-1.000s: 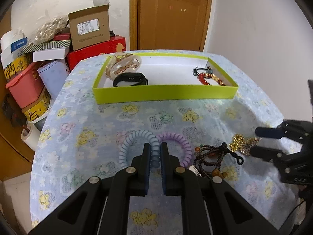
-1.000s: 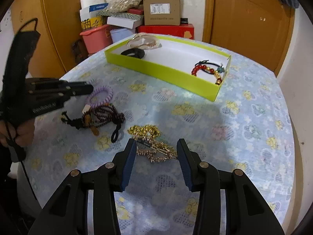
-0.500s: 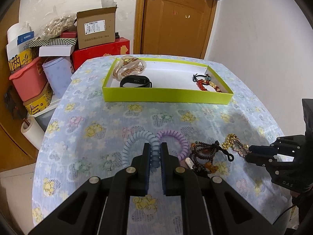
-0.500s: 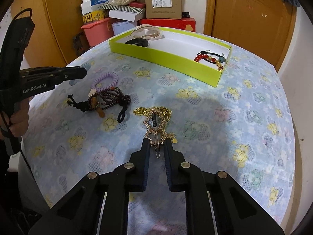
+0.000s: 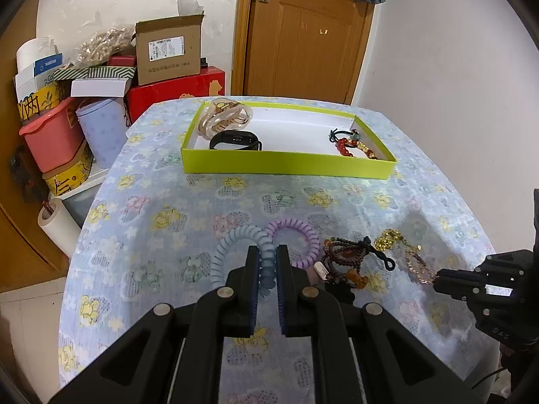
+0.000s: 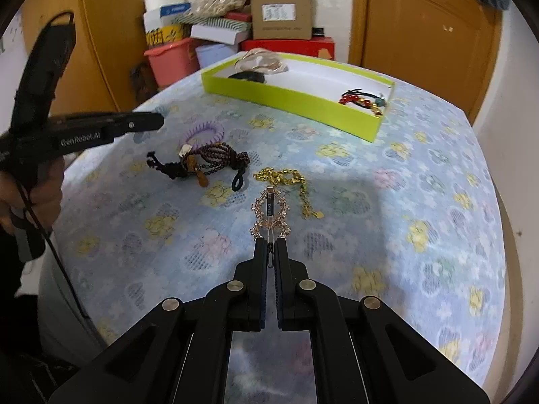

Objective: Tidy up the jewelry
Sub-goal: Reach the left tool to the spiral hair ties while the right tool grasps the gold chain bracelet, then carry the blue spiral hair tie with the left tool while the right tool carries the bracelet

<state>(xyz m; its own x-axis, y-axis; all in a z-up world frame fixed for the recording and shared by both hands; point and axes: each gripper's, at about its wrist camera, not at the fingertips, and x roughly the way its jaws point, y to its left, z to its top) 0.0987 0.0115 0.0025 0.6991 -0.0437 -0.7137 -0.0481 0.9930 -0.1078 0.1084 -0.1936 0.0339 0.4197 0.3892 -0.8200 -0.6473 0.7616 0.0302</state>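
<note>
My left gripper is shut on a pale blue spiral hair tie, held just above the flowered tablecloth. Beside it lie a purple spiral hair tie, a brown bead bracelet and a gold chain. My right gripper is shut on the tail of a rose-gold hair clip, which points toward the gold chain. The lime-green tray at the far side holds a black band, clear bangles and a red bead bracelet.
The round table drops away at its edges on all sides. Behind it on the left are stacked boxes, a pink tub and a tape roll. A wooden door stands beyond. A hand holds the left gripper's handle.
My right gripper closed from wide open onto the hair clip and drew it back, clear of the gold chain. The left gripper, still on the blue hair tie, pulled back and rose slightly.
</note>
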